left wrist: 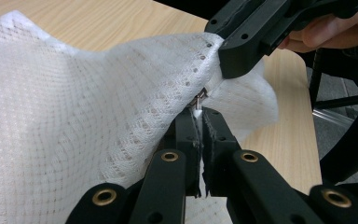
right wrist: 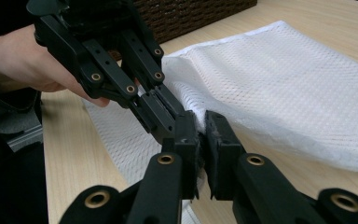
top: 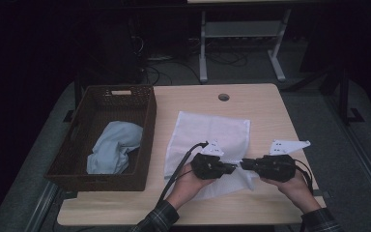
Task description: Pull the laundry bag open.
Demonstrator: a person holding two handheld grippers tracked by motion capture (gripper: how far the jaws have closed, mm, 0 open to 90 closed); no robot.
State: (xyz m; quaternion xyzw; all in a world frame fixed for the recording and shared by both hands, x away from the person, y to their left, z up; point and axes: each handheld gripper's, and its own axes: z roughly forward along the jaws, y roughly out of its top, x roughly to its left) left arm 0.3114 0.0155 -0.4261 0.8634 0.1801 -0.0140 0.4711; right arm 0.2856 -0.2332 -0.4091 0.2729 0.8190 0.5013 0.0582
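At my table [top: 265,104], a white mesh laundry bag [top: 207,133] lies flat beside a brown wicker basket [top: 147,121] that holds a crumpled pale-blue cloth [top: 113,147], still unbagged. My two tongs meet at the bag's near edge. My left tongs [left wrist: 200,114] are pressed together on the mesh just beside the small metal zipper pull [left wrist: 200,97]; my right tongs [right wrist: 202,128] pinch the same edge, jaws nearly touching through the fabric. By my reading, the grip on the bag is made, but the opening looks shut: unzipping it, spreading its mouth and moving the cloth inside all remain ahead.
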